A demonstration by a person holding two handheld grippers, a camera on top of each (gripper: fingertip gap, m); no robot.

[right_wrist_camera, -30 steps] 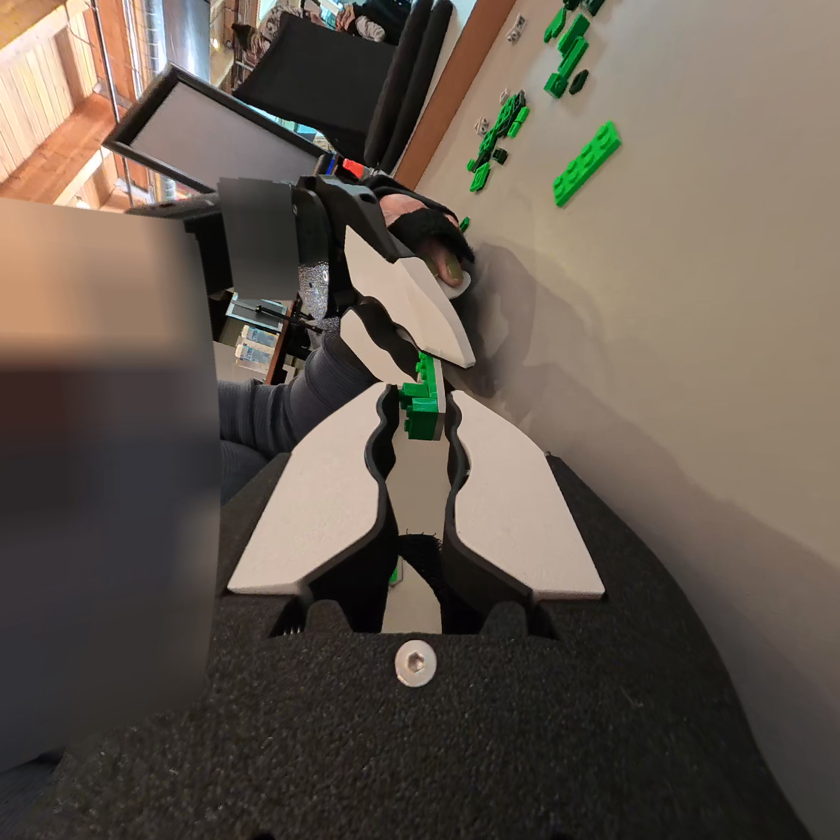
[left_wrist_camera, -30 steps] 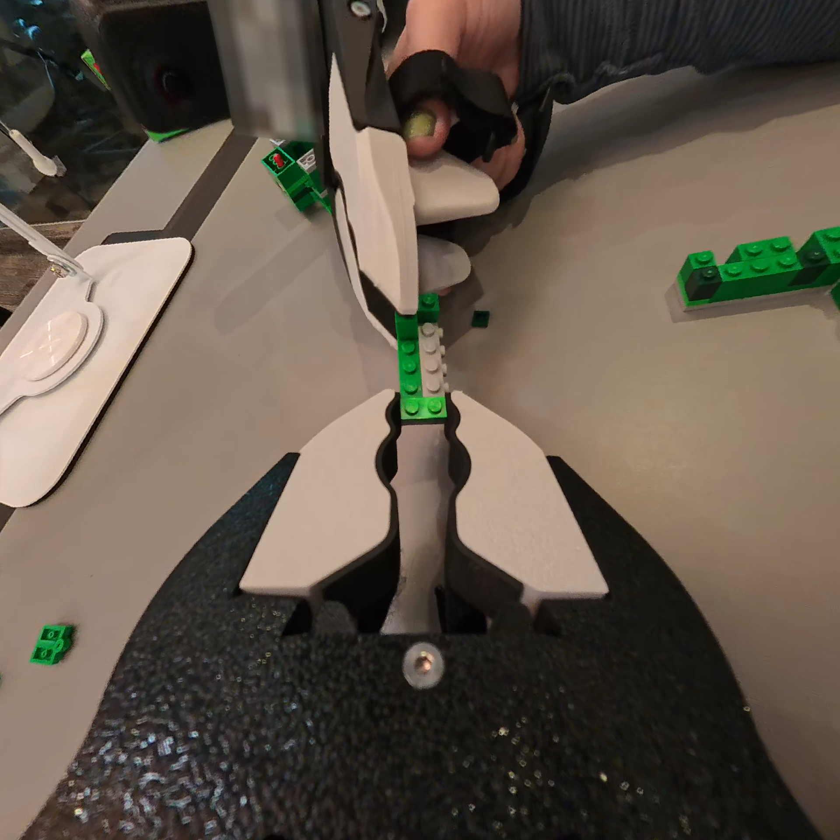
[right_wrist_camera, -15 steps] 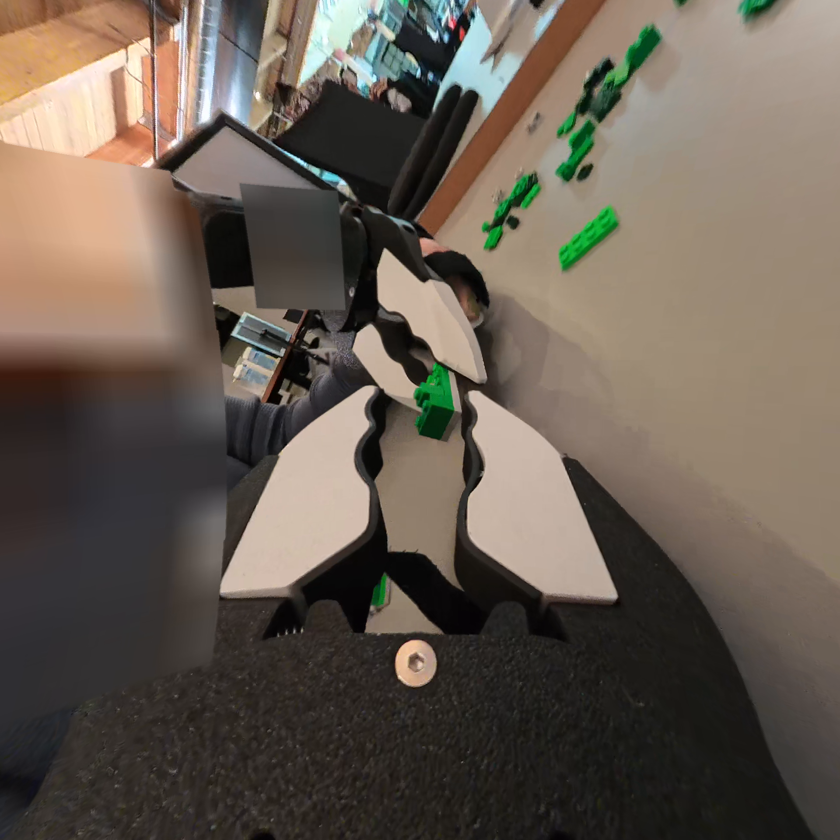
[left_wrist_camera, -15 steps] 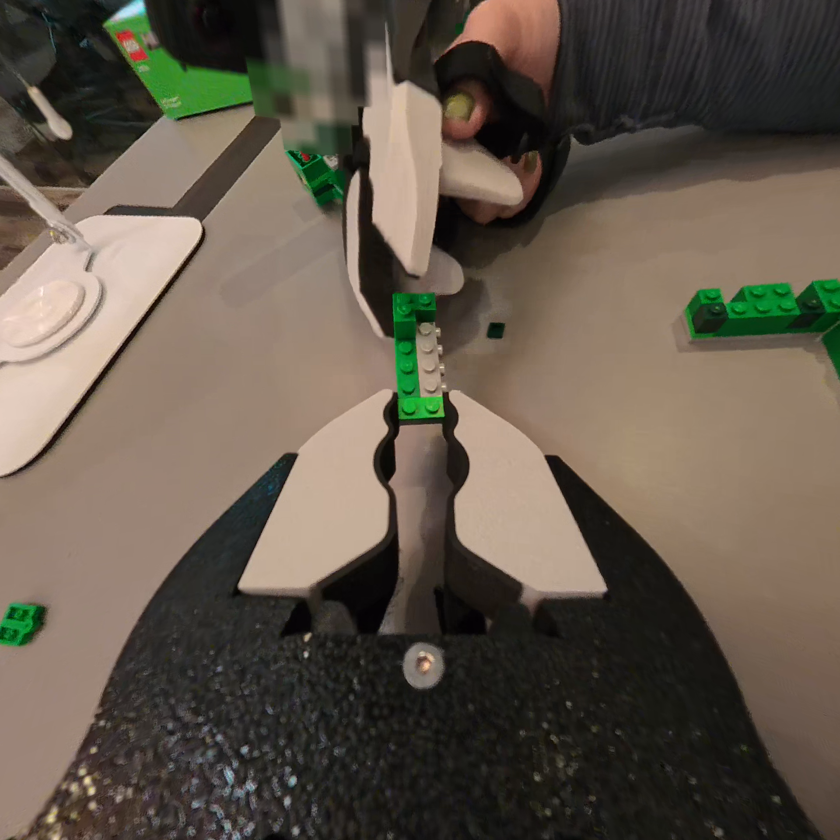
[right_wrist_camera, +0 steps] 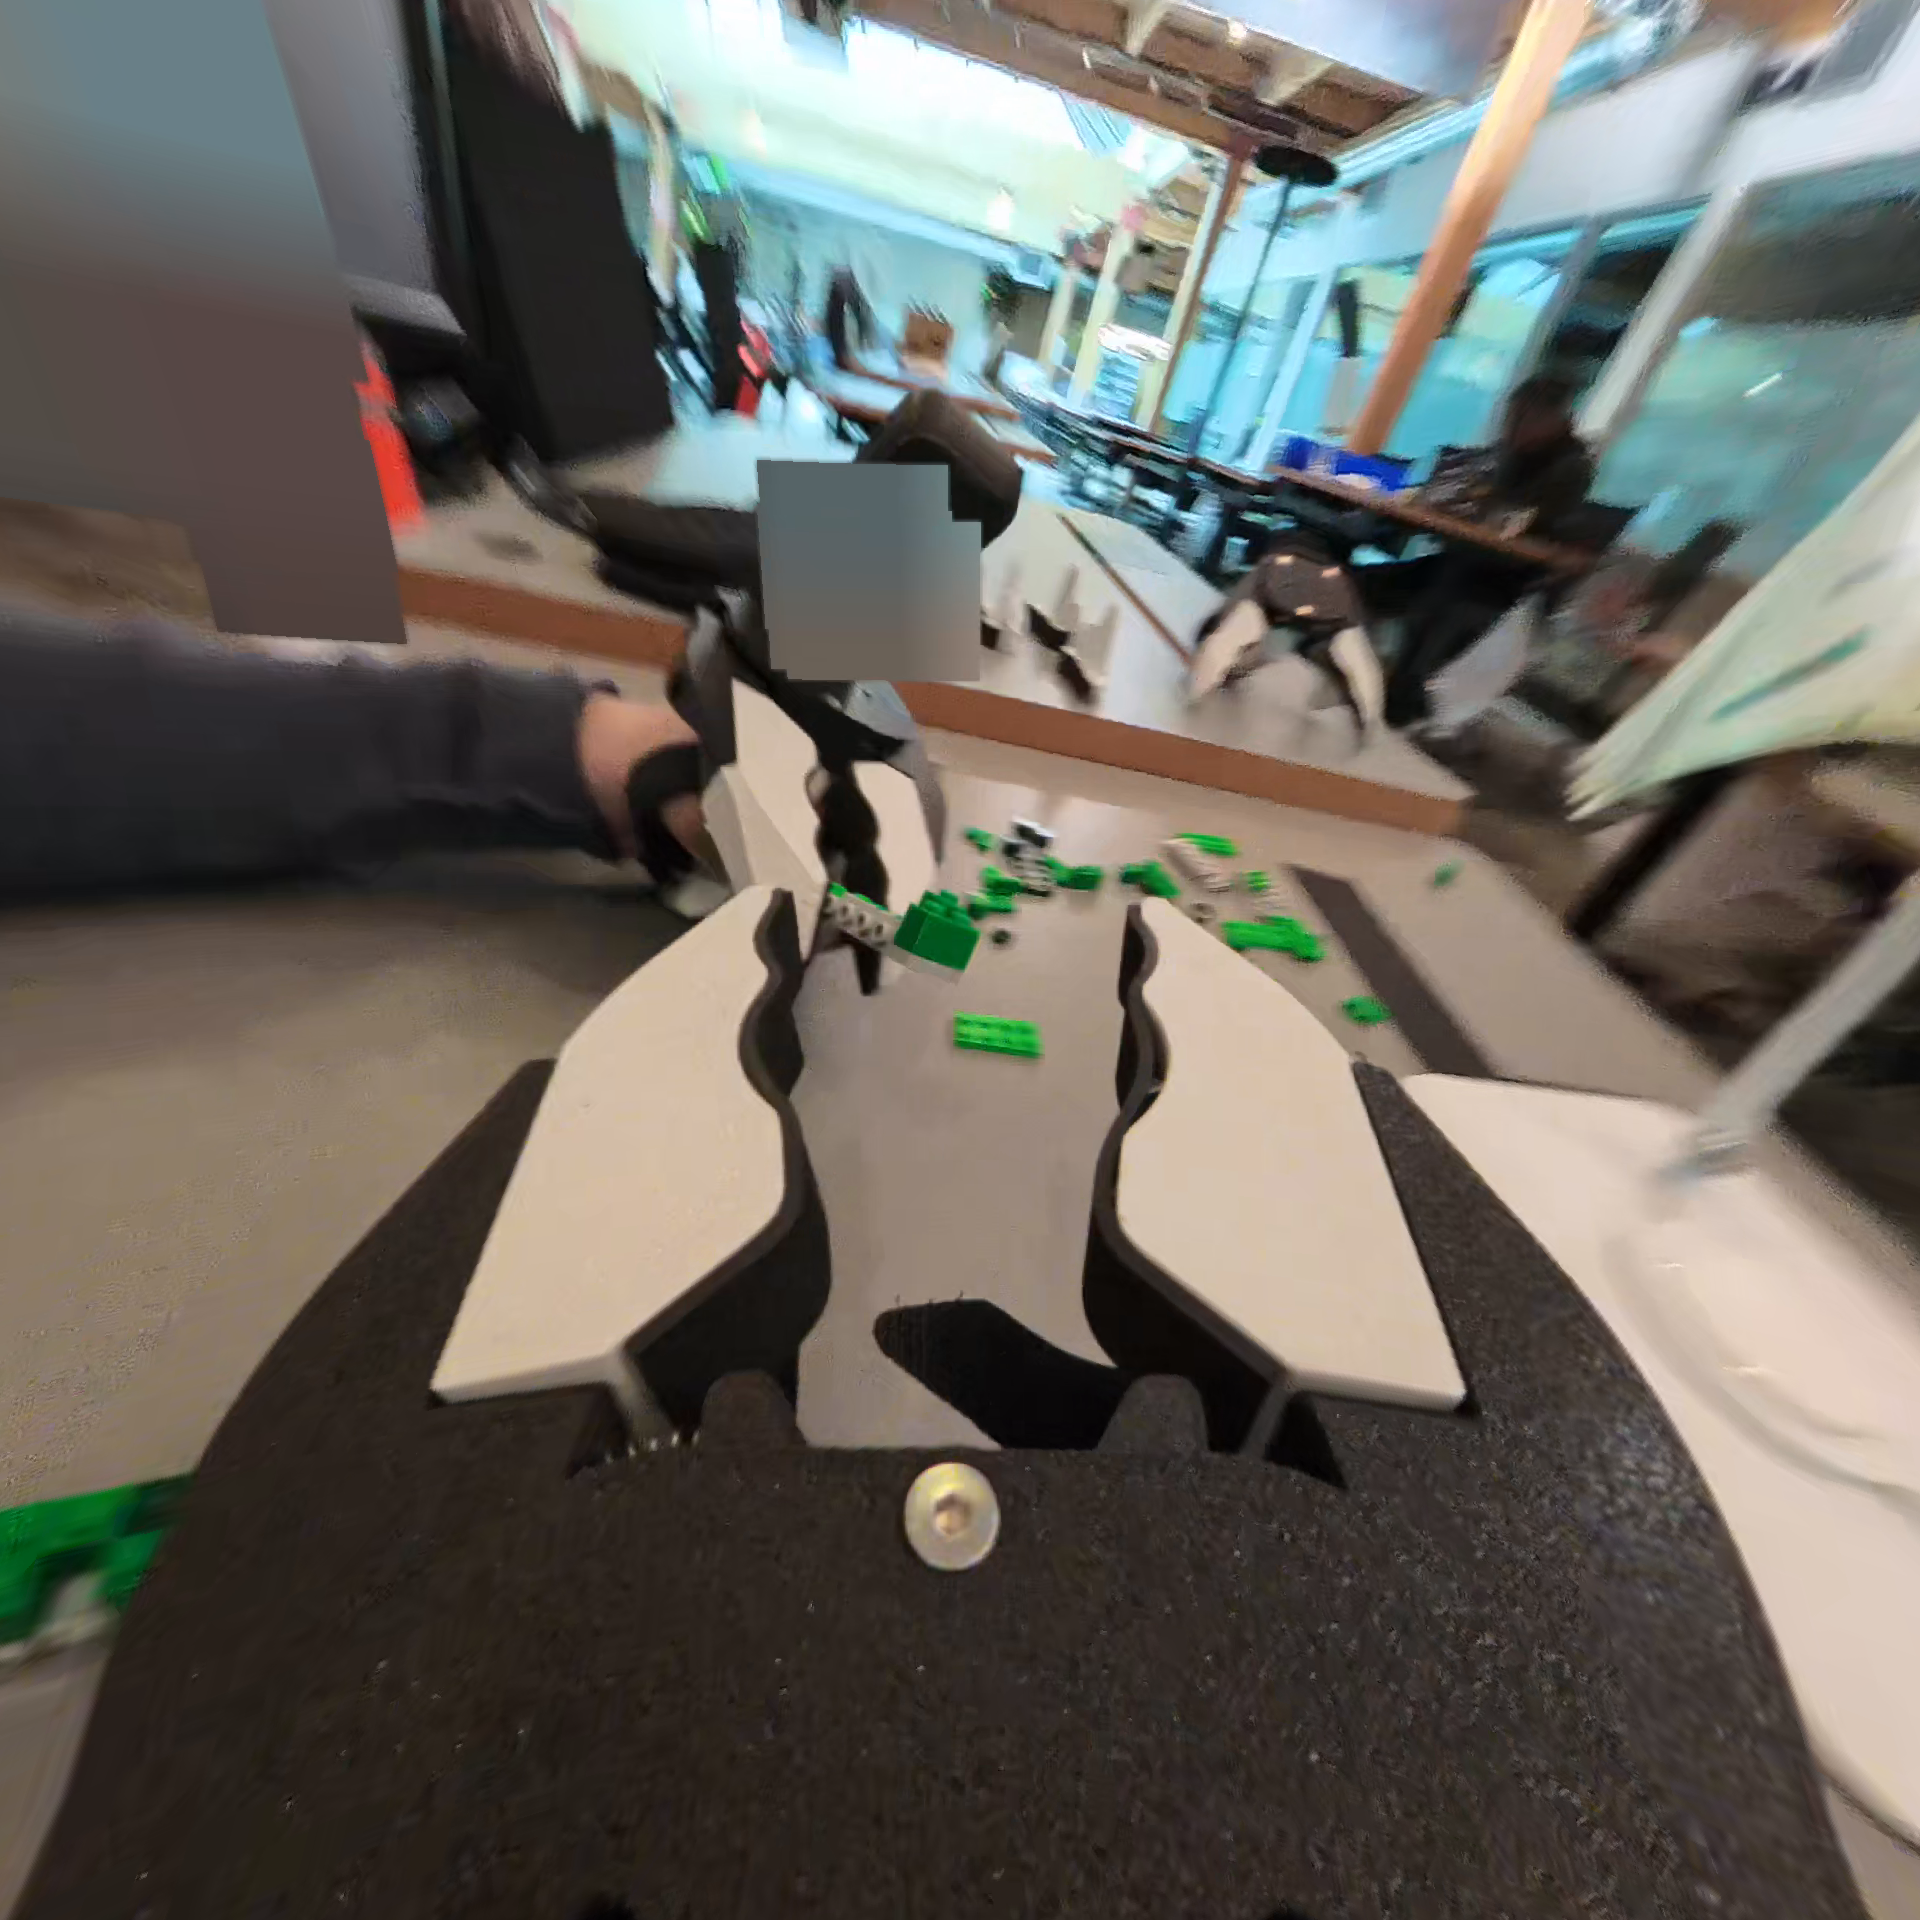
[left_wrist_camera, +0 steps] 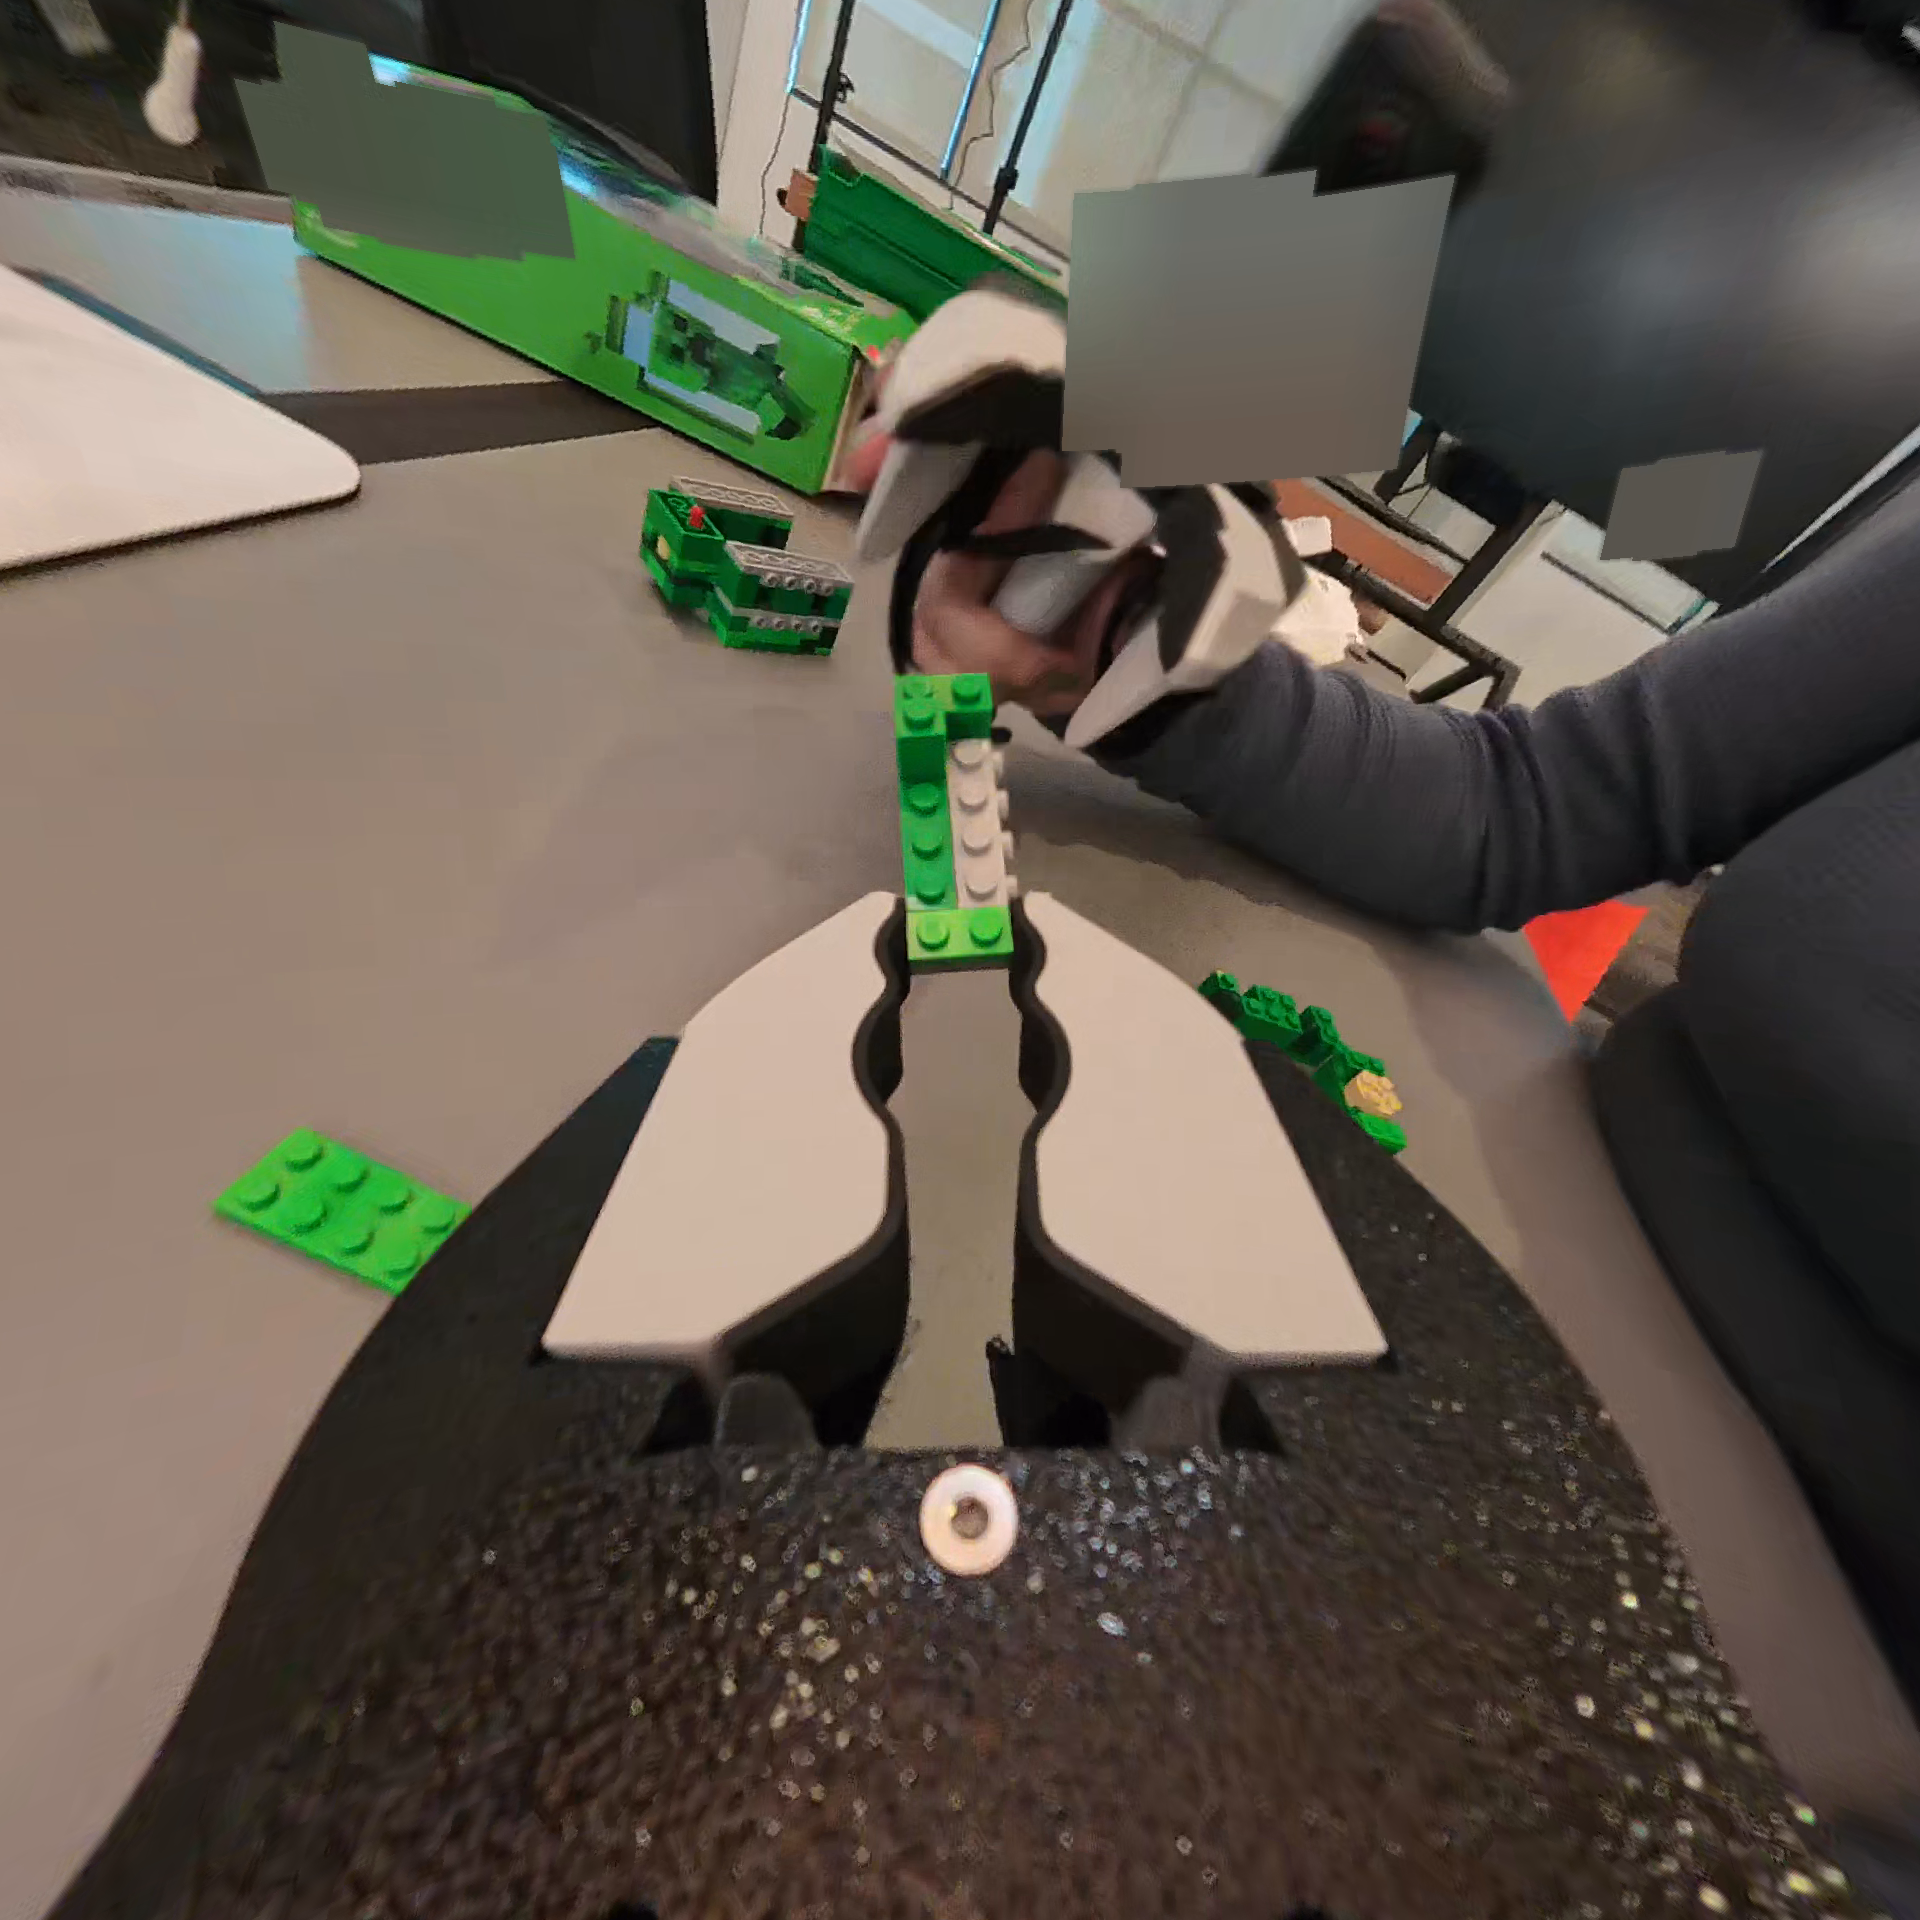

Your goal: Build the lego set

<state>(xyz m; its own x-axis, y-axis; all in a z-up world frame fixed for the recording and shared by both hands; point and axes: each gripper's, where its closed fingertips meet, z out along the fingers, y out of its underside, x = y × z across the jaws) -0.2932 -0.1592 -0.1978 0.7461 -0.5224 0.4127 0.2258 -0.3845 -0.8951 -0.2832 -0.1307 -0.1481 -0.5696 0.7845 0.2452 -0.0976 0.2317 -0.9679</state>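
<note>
Between the tips of the left gripper [left_wrist_camera: 958, 940], in the left wrist view, sits the near end of a green and grey brick strip [left_wrist_camera: 954, 821]; the fingers are closed down to that narrow width and clamp it, the strip reaching forward above the grey table [left_wrist_camera: 416, 810]. Beyond its far end, apart from it, is the right gripper [left_wrist_camera: 1039, 520] in a gloved hand [left_wrist_camera: 987, 623], blurred. A green plate [left_wrist_camera: 338, 1208] lies near the table's left edge, a stepped green build [left_wrist_camera: 1309, 1039] just right of the gripper, a green and grey block build [left_wrist_camera: 743, 571] farther back, and a green box [left_wrist_camera: 623, 301] along the far edge. From the right wrist view, the right gripper [right_wrist_camera: 961, 920] has its fingers spread wide and holds nothing. Ahead of the left finger, the left gripper [right_wrist_camera: 831, 790] grips the strip [right_wrist_camera: 904, 930], which juts out above the table [right_wrist_camera: 260, 1039]. A small green plate [right_wrist_camera: 997, 1036] lies just beyond the fingers, and loose green and grey bricks [right_wrist_camera: 1143, 883] are scattered toward the far edge. This view is blurred.
</note>
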